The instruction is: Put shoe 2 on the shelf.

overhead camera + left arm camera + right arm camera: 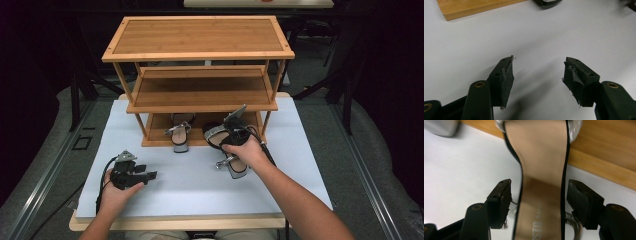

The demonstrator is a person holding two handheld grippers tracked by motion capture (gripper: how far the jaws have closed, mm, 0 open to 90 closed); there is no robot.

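1. High view: a heeled sandal (227, 150) is seen lying on the white tabletop (190, 185), its toe at the bottom shelf of a wooden rack (200, 55) where a second sandal (179, 134) already sits. The right gripper (235, 131) is held over it; the left gripper (145, 176) rests apart.
2. Left gripper view: the jaws are spread wide over bare tabletop, nothing held.
3. Right gripper view: the jaws straddle the narrow waist of the insole (541, 187), not closed on it. The shoe is judged light and stiff, its sole edges smooth; this waist is the best hold.
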